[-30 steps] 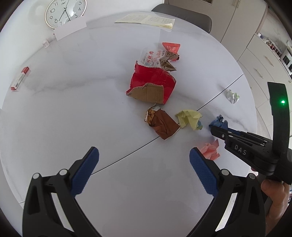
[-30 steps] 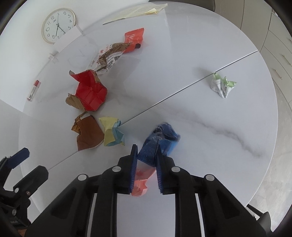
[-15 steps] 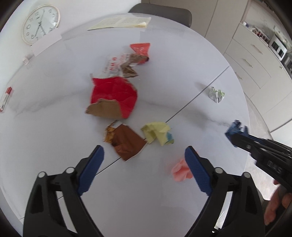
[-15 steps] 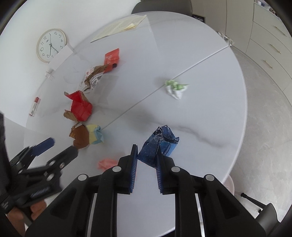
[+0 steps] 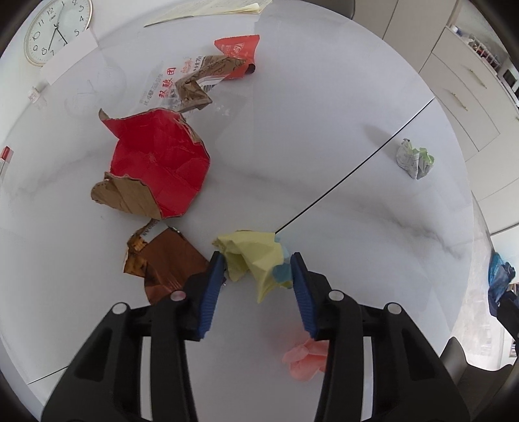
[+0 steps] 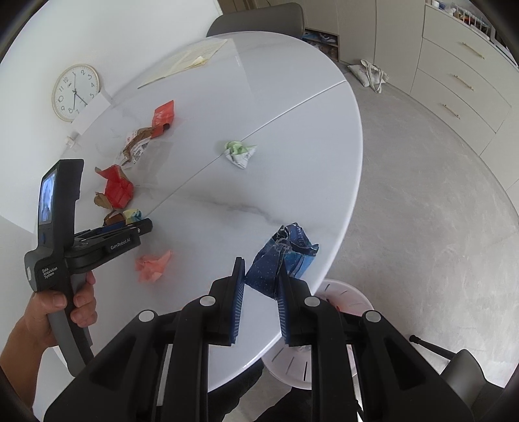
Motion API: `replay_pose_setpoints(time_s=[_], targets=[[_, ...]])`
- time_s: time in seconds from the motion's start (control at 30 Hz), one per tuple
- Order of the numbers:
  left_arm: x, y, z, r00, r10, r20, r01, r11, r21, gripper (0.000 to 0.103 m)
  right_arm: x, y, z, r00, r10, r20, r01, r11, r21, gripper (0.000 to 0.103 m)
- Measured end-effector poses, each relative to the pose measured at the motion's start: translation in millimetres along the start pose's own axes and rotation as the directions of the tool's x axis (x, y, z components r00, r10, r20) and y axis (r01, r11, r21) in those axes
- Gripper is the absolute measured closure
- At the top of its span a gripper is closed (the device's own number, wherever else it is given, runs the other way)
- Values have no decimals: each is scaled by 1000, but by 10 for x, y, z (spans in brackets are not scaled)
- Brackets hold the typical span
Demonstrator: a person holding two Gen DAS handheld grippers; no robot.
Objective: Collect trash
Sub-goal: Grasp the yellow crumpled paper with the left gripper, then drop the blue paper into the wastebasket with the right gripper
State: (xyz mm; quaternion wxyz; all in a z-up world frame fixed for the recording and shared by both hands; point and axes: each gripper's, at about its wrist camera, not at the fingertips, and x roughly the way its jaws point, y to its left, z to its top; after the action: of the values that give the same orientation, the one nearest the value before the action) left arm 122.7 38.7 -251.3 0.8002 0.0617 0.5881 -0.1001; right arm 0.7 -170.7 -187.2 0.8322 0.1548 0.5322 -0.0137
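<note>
My left hand-held gripper (image 5: 256,285) is closing around the yellow wad (image 5: 251,256); right hand-held gripper (image 6: 259,298) is clamped on the blue wrapper (image 6: 285,253); next up is dropping it in the white bin (image 6: 340,295).

A home dining room: a round white marble surface (image 6: 292,162) with a grey chair (image 6: 256,18) behind it, cream drawer cabinets (image 6: 460,81) beyond, a wall clock (image 6: 75,92) propped alongside.
</note>
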Motion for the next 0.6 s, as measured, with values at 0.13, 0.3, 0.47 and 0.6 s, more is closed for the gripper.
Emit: replay_pose_setpoints(time_s=[0.13, 0.3, 0.47, 0.6], targets=[[-19, -48, -11, 1000, 11, 8, -11, 1000, 15, 66, -4, -36, -15, 1000, 9, -4, -9, 1000, 8, 84], [-154, -128, -51, 1000, 7, 17, -8, 1000, 29, 66, -43, -44, -31, 1000, 24, -1, -24, 1000, -5, 84], [-475, -209, -194, 999, -32, 38, 30, 999, 41, 66, -158, -67, -93, 999, 40, 12, -40, 999, -21, 83], [-791, -310, -347, 995, -71, 75, 66, 995, 70, 66, -325, -116, -216, 999, 41, 27, -40, 999, -36, 83]])
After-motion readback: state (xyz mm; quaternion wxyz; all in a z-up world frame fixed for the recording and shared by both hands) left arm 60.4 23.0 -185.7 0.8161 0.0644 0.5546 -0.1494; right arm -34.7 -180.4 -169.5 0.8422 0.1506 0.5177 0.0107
